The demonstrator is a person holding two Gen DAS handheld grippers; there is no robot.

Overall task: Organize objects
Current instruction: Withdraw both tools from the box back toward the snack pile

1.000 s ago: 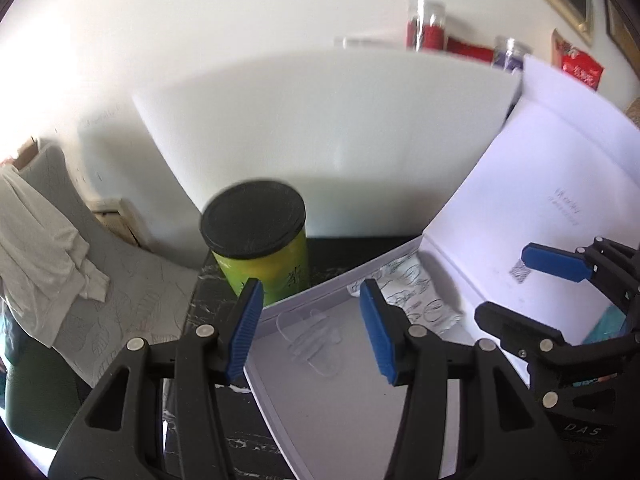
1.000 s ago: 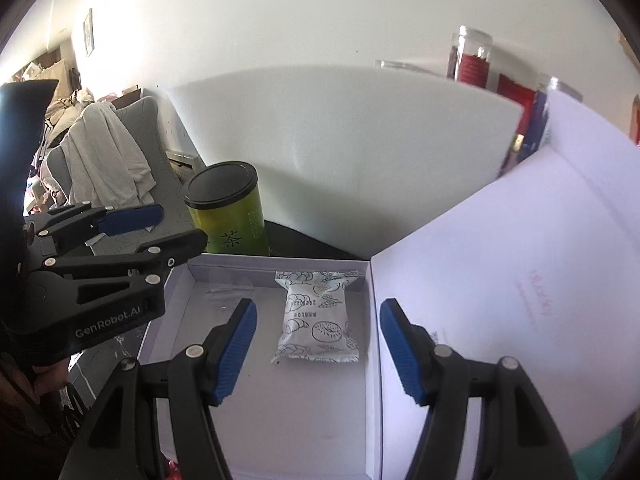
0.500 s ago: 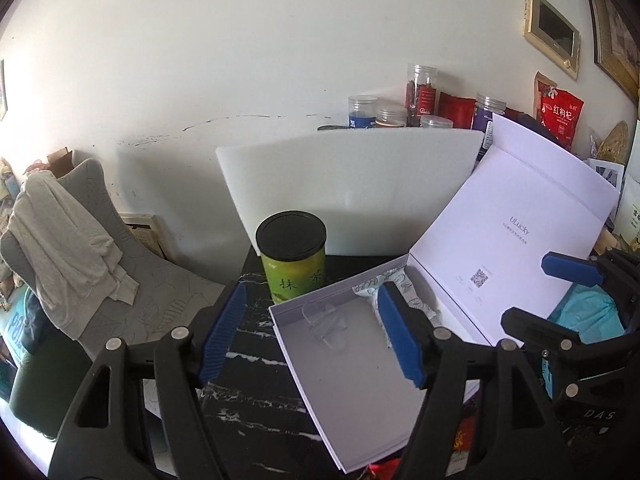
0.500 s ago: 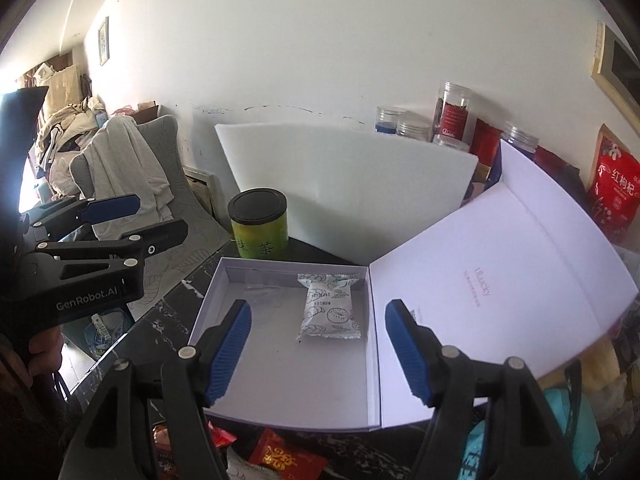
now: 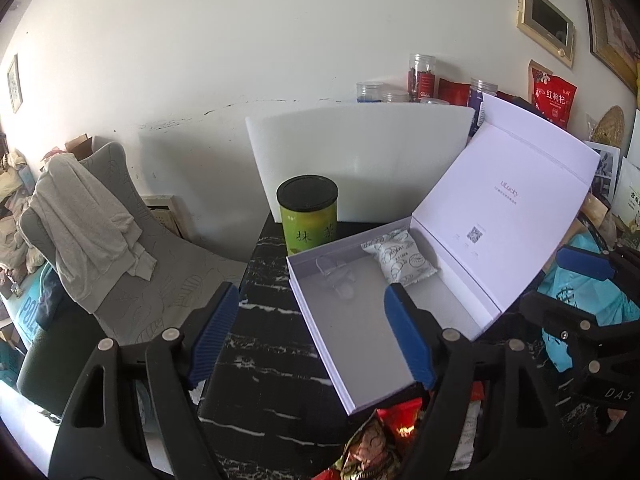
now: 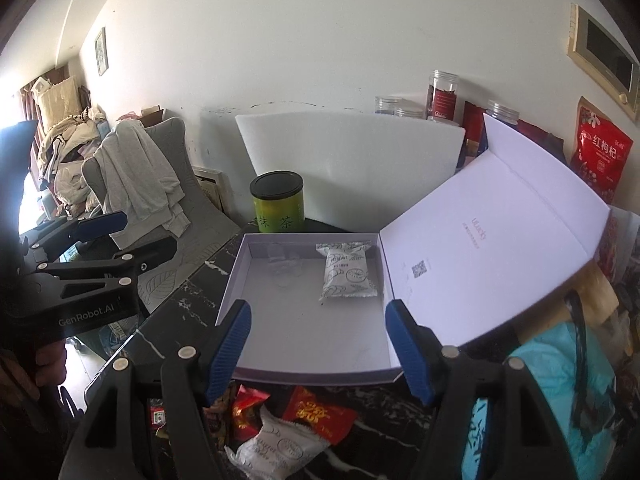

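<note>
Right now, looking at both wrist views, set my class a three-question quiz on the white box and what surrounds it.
1. True or false: the white cardboard box on the black marble table stands with its lid open.
2. Which item lies inside the box? A) a white patterned snack packet B) a red sachet C) a glass jar
3. Fill in: the green cylindrical tin with a black lid stands ____ the box, beyond its far wall.

Key: 1 true; 2 A; 3 outside. Both the left gripper and the right gripper are open and hold nothing.
</note>
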